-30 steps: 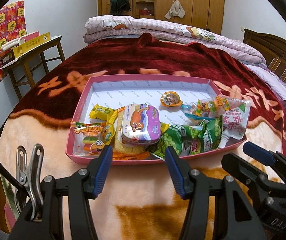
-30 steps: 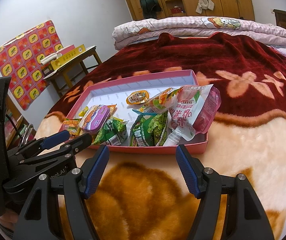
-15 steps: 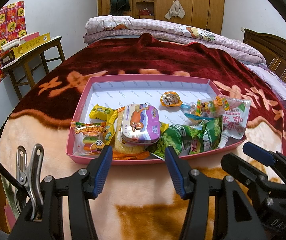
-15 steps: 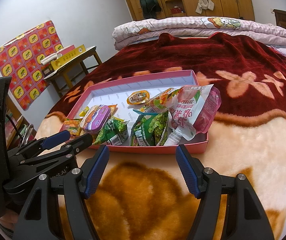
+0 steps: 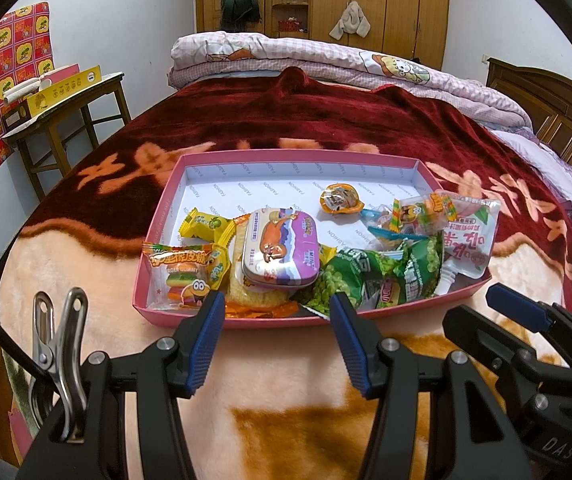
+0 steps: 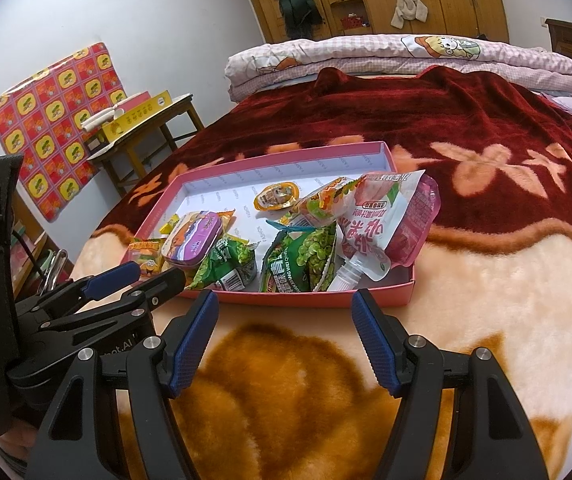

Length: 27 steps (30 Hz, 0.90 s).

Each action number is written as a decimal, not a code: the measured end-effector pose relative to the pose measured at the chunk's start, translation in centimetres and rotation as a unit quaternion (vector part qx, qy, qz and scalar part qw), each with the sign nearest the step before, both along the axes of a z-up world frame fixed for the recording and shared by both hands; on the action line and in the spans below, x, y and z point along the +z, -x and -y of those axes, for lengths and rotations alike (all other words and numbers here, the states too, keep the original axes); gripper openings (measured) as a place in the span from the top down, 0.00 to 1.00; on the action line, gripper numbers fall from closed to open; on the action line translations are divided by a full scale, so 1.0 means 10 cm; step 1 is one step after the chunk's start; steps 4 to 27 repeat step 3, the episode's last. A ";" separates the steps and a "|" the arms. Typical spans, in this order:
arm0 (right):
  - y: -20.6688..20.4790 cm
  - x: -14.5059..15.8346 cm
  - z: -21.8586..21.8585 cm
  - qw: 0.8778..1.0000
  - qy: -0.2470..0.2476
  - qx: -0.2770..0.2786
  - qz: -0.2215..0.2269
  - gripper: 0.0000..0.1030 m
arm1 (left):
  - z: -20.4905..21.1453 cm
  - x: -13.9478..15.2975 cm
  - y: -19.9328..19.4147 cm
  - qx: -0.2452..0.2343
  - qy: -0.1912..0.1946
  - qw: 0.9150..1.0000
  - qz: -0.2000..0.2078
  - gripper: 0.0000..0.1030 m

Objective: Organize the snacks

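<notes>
Pink cardboard tray (image 5: 158, 240) lay on the plush blanket (image 5: 286, 392) of a bed, its near half crowded with snacks: a purple tin (image 5: 282, 254), green pea packets (image 5: 381, 276), a burger-gummy bag (image 5: 180, 276) and a white spouted pouch (image 5: 467, 240) leaning over the right wall. The left gripper (image 5: 274, 340) and right gripper (image 6: 286, 336) hovered just short of the near wall, jaws apart and empty. Only the left view showed a metal clip (image 5: 60, 332); both showed a wooden side table (image 6: 146, 136) far left
</notes>
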State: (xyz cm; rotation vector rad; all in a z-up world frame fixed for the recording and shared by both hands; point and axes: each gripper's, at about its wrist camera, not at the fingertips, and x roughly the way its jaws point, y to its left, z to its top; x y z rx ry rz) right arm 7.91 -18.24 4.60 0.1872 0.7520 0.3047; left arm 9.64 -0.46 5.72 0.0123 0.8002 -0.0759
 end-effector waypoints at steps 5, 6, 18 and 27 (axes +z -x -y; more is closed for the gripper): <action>0.00 0.00 0.00 1.000 0.000 0.000 0.000 0.31 | 0.00 0.01 0.00 -0.001 -0.001 1.000 -0.001 0.44; 0.00 0.00 0.00 1.000 0.000 0.000 0.000 0.31 | 0.00 0.01 0.00 -0.001 -0.001 1.000 -0.001 0.44; 0.00 0.00 0.00 1.000 0.000 0.000 0.000 0.31 | 0.00 0.01 0.00 -0.001 -0.001 1.000 -0.001 0.44; 0.00 0.00 0.00 1.000 0.000 0.000 0.000 0.31 | 0.00 0.01 0.00 -0.001 -0.001 1.000 -0.001 0.44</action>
